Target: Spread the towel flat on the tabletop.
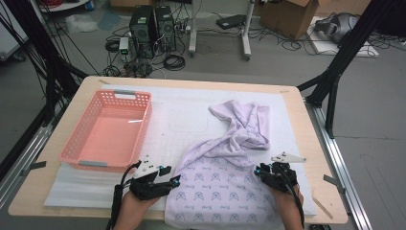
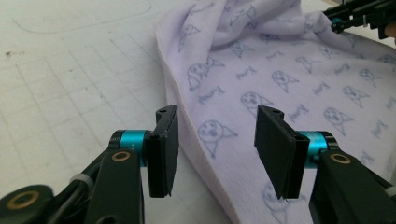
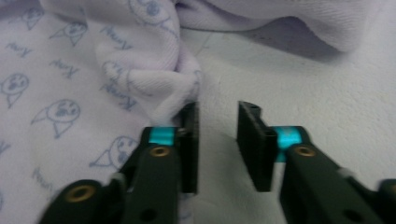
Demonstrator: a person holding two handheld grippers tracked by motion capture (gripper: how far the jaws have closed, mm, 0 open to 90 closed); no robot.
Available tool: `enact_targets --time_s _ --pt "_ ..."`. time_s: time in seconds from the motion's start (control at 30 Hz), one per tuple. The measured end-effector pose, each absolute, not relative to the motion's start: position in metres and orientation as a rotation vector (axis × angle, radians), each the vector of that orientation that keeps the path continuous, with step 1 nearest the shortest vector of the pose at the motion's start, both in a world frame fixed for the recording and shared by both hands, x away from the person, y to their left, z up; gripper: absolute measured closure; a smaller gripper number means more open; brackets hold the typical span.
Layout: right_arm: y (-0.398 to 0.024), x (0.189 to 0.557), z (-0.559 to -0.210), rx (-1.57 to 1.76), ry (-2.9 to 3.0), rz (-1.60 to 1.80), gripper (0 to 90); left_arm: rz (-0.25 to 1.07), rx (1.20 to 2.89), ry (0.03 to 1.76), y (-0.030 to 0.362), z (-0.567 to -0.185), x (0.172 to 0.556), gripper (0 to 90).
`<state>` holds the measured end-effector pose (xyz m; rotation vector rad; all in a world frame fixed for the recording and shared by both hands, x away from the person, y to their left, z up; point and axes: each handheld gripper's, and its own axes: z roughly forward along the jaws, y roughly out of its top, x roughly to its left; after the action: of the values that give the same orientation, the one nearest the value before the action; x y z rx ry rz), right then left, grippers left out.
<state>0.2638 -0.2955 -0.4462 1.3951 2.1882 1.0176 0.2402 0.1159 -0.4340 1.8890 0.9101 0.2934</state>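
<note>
On the white mat (image 1: 191, 120) at the right half of the table (image 1: 306, 139) lies the lilac towel (image 1: 225, 177), printed with small cat faces and script. Its long axis runs from the near table edge away toward the far right. The near part is spread flat and wide, and its bottom hem hangs at the table's front edge. Past the middle the cloth gathers into a twisted knot of folds. Beyond that it opens again into a rumpled end pointing at the far right corner of the mat.

The left gripper (image 1: 175, 181) sits at the towel's near left edge, held by the person's left hand (image 1: 136, 208). In the left gripper view its jaws stand well apart, one over the bare mat and the other over the printed cloth. The towel's hemmed edge runs between them, and neither pad presses on it.

The right gripper (image 1: 259, 170) is at the towel's right edge, just near the twisted folds, held by the right hand (image 1: 287, 203). In the right gripper view its jaws are apart with a narrow gap of bare mat between them. A bunched fold of the towel lies against the outside of the left jaw, and nothing is clamped.

Well to the left of the towel, a pink basket (image 1: 143, 112) stands on the mat, its long side running away from the person.
</note>
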Motion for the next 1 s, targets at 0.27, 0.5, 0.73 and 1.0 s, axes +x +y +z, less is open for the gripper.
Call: enact_targets --time_s 0.27,0.5,0.73,1.0 --pt "-0.331 0.239 -0.438 1.340 2.277 0.933 89.9 0.274 1.881 0.906 0.110 -0.433 0.274 49.5" --pt "-0.357 0.247 -0.432 1.397 2.149 1.109 66.5 0.303 1.833 0.906 0.092 -0.431 0.312 49.3" --pt "-0.319 0.294 -0.438 1.354 2.218 1.184 61.5 0.281 1.844 0.923 0.078 -0.428 0.344 53.8" --pt "-0.287 0.300 -0.446 1.225 2.367 1.153 66.1 0.268 1.867 0.968 0.063 -0.435 0.371 53.3"
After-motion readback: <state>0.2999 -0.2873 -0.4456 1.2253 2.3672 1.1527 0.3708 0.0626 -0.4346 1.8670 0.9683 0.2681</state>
